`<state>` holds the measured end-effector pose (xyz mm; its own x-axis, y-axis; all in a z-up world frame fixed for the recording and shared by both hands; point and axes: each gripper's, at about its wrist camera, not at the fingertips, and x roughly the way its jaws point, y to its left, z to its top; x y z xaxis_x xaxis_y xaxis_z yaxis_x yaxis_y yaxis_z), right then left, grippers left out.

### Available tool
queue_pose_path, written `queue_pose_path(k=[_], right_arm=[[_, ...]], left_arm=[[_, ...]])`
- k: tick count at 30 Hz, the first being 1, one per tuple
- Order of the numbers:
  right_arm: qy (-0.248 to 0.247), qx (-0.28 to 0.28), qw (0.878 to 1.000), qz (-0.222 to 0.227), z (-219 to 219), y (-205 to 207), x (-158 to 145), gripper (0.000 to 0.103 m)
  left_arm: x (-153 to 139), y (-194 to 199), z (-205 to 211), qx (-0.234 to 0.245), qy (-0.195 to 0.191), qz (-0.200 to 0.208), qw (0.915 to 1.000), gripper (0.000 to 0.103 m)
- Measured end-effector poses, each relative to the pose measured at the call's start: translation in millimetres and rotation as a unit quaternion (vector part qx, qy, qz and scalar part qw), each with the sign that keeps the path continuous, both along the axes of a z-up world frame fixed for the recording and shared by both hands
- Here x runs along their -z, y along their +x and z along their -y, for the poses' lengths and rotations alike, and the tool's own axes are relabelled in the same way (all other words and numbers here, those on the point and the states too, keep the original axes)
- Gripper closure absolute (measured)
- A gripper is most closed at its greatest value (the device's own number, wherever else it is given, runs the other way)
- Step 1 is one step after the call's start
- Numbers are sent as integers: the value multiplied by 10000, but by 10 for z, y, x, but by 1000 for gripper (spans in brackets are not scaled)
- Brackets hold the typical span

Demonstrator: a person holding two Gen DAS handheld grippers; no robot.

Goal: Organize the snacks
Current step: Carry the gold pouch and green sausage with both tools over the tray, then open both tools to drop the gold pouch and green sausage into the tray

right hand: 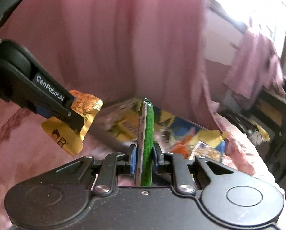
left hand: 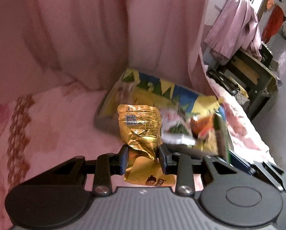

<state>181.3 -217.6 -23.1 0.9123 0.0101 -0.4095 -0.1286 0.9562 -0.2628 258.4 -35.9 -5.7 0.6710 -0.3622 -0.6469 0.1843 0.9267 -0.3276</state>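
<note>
My left gripper (left hand: 143,158) is shut on a crumpled gold foil snack pouch (left hand: 140,126), held above the pink bedspread; it also shows in the right wrist view (right hand: 79,118) at the left. My right gripper (right hand: 144,153) is shut on a green sausage stick (right hand: 148,140) that stands upright between the pads. Ahead of both lies a grey box (left hand: 104,113) with a colourful yellow, blue and green lining, holding several snack packets (left hand: 181,126). The same box (right hand: 123,122) sits just beyond the stick in the right wrist view.
A pink curtain (left hand: 104,28) hangs behind the box. The pink bedspread (left hand: 47,130) ends at the right, beyond it a dark stand (left hand: 257,76) with mauve cloth (left hand: 236,26) draped over it. My right gripper's arm (left hand: 257,170) reaches in at lower right.
</note>
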Motion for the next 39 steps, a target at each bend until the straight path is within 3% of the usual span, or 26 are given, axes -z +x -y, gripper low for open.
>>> queue_pose_path(k=[9, 16, 20, 26, 39], right_arm=[[977, 1080, 9880, 517, 826, 492, -214, 84], [1806, 1705, 9684, 242, 1347, 983, 16, 84], [2042, 1677, 9645, 14, 1326, 1109, 187, 84], [2044, 1413, 9684, -206, 1133, 1215, 285, 84], [1996, 1314, 9695, -548, 994, 1291, 428, 83]], left_arm=[[-55, 733, 581, 175, -128, 243, 9995, 67], [100, 1130, 940, 310, 326, 229, 9987, 67], [223, 1219, 920, 185, 347, 48, 9992, 67], [364, 1251, 818, 60, 403, -163, 9990, 66], [359, 1258, 818, -135, 375, -389, 9985, 65]])
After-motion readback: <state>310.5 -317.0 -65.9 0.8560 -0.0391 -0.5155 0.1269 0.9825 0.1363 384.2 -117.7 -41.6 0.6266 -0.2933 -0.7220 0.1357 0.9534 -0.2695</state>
